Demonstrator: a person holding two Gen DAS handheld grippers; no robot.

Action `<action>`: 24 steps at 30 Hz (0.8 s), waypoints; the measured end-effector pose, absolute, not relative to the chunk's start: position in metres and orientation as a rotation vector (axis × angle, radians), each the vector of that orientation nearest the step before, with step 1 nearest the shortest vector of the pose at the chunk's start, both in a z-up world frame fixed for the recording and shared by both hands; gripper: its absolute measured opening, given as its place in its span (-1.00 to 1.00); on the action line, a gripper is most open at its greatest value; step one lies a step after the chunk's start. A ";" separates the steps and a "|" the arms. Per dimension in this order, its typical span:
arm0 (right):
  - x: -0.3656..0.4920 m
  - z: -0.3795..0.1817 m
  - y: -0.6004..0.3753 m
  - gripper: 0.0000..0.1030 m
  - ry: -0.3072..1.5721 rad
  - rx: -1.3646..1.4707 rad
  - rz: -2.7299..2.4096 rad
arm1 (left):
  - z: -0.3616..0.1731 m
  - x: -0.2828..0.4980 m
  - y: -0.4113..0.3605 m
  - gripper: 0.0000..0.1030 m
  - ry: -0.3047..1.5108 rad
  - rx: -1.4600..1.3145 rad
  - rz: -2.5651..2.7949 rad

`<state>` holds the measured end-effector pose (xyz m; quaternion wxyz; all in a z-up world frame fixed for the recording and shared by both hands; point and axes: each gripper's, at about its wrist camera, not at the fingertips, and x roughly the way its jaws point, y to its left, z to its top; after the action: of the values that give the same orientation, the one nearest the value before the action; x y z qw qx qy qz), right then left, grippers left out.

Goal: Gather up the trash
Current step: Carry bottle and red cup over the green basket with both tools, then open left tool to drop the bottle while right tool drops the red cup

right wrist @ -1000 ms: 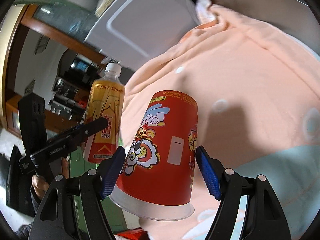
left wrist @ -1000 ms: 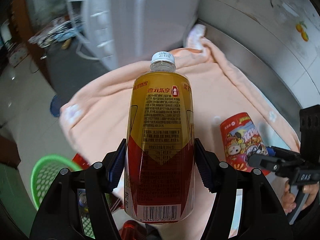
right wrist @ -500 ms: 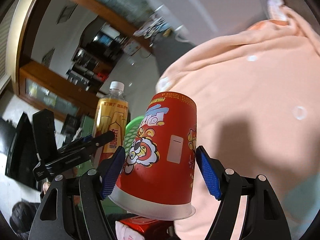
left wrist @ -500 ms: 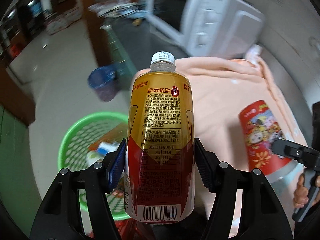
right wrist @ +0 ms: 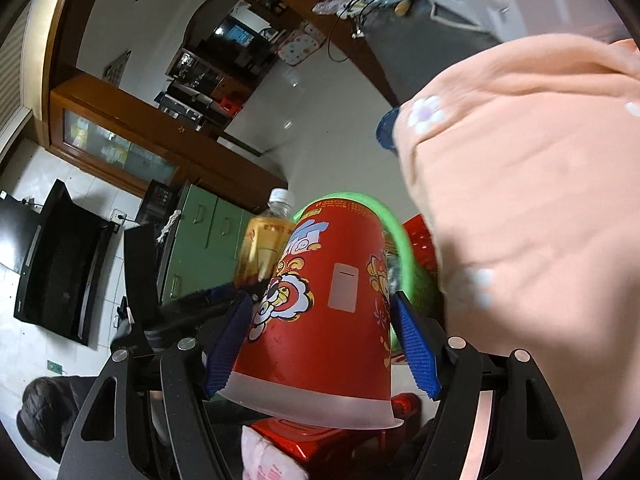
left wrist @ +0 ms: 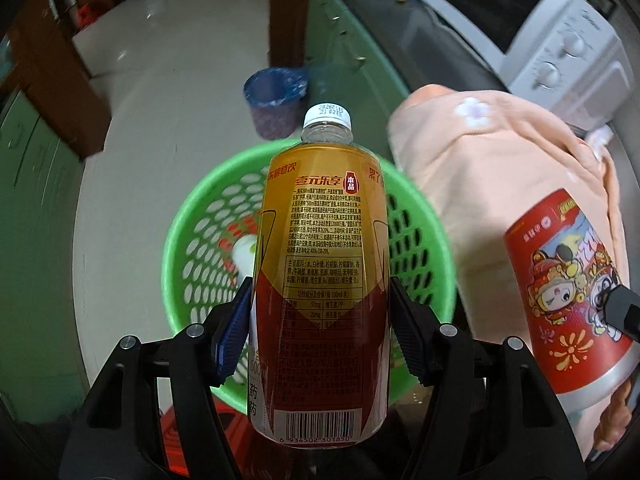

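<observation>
My left gripper [left wrist: 320,332] is shut on a yellow and red drink bottle [left wrist: 320,280] with a white cap, held over a green perforated basket [left wrist: 200,248] that has some trash in it. My right gripper [right wrist: 320,336] is shut on an upside-down red paper cup [right wrist: 320,312] with cartoon print. The cup shows at the right of the left wrist view [left wrist: 568,300]. The bottle [right wrist: 264,240] and the basket's rim [right wrist: 396,236] show behind the cup in the right wrist view.
A peach cloth [left wrist: 500,184] covers the table on the right. A white microwave [left wrist: 532,28] stands beyond it. A blue-lined bin [left wrist: 276,96] stands on the floor past the basket. Green cabinets [left wrist: 24,200] are at the left. A red stool [right wrist: 320,444] lies below.
Both grippers have swung left, away from the cloth-covered table. The green basket now lies directly under the bottle, and the cup has come closer to its rim.
</observation>
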<state>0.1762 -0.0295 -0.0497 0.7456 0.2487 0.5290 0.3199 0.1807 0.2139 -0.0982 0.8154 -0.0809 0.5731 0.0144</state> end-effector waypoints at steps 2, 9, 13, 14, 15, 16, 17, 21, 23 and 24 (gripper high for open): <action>0.184 -0.055 -0.020 0.33 1.168 0.554 0.706 | -0.102 0.179 0.222 0.26 1.227 -0.182 0.052; 0.200 -0.074 0.008 0.34 1.203 0.604 0.720 | -0.100 0.176 0.235 0.38 1.215 -0.202 0.085; 0.201 -0.080 0.011 0.44 1.198 0.638 0.731 | -0.093 0.175 0.242 0.41 1.196 -0.210 0.103; 0.201 -0.080 0.015 0.49 1.195 0.646 0.738 | -0.090 0.174 0.242 0.43 1.189 -0.211 0.107; 0.201 -0.079 0.016 0.51 1.192 0.650 0.742 | -0.087 0.173 0.243 0.45 1.180 -0.211 0.109; 0.200 -0.079 0.015 0.51 1.188 0.652 0.751 | -0.084 0.171 0.243 0.47 1.171 -0.209 0.111; 0.200 -0.077 0.012 0.51 1.185 0.649 0.752 | -0.081 0.170 0.243 0.49 1.166 -0.206 0.113; 0.191 -0.070 0.004 0.51 1.173 0.612 0.753 | -0.069 0.166 0.237 0.59 1.135 -0.192 0.106; 0.187 -0.066 0.001 0.51 1.162 0.580 0.748 | -0.063 0.163 0.234 0.64 1.116 -0.188 0.096; 0.183 -0.062 -0.003 0.51 1.151 0.554 0.742 | -0.061 0.162 0.232 0.66 1.109 -0.189 0.091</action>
<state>0.1830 -0.0034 -0.0618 0.7394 0.2524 0.5247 0.3381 0.1616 0.2318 -0.0611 0.8451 -0.0895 0.5254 0.0432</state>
